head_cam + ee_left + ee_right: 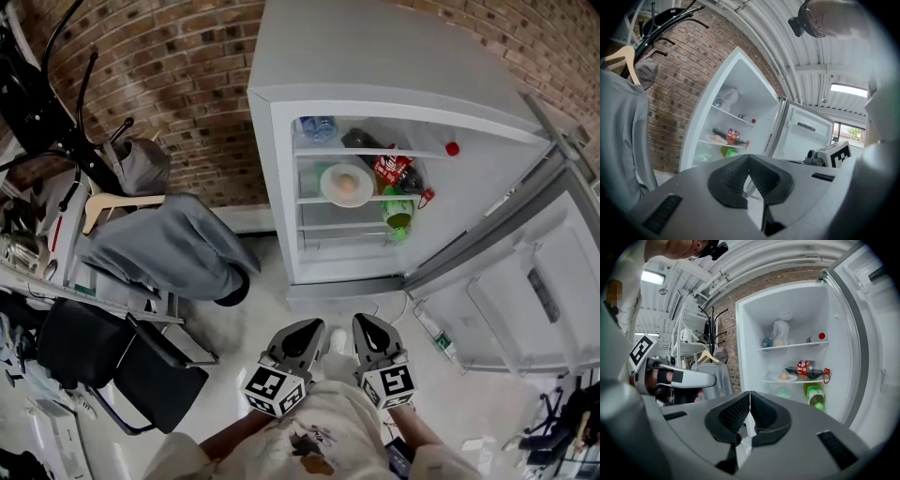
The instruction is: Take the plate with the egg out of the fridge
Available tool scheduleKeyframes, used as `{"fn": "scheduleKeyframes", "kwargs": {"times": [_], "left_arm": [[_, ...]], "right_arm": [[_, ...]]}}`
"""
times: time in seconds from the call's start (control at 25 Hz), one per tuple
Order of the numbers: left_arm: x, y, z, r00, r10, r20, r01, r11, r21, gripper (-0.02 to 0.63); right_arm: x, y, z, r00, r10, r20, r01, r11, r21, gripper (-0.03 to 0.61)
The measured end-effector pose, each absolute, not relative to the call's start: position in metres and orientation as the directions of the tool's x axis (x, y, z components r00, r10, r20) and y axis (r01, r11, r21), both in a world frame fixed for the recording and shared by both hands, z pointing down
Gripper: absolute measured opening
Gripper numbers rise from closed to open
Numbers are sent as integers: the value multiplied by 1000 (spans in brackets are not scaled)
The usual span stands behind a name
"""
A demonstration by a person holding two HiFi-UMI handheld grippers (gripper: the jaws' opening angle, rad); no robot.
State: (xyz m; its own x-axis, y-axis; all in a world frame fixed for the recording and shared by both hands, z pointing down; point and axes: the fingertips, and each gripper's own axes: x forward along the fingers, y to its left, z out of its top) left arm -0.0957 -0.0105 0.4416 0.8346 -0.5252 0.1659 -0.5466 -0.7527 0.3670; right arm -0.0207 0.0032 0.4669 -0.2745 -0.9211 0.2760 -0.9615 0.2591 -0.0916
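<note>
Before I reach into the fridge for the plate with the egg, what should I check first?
1. The fridge door stands open: ok.
2. The plate with the egg is in sight on the middle shelf: ok.
3. Gap between plate and the cola bottle lying beside it: cannot tell.
4. The left claw open for a grasp: not ok, shut and empty.
5. The right claw open: not ok, shut and empty.
6. Claws at the shelf: not ok, both held short of the fridge.
</note>
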Motion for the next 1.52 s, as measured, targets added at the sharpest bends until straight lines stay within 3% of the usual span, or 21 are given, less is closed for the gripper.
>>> {"fn": "scheduleKeyframes", "kwargs": {"times": [0.96, 1.36, 1.52], "left_arm": [[17, -105, 458, 770, -610, 186, -635, -704, 317, 9], [28, -122, 462, 718, -672, 182, -691, -658, 299, 9], [20, -129, 464, 700, -689, 188, -709, -636, 305, 9]], "right_arm": [[82, -120, 478, -421, -883, 207, -839, 292, -459, 8], [88, -138, 477, -467, -872, 145, -754, 308, -580, 8], [83, -150, 487, -473, -868, 154, -678, 247, -692, 8]]}}
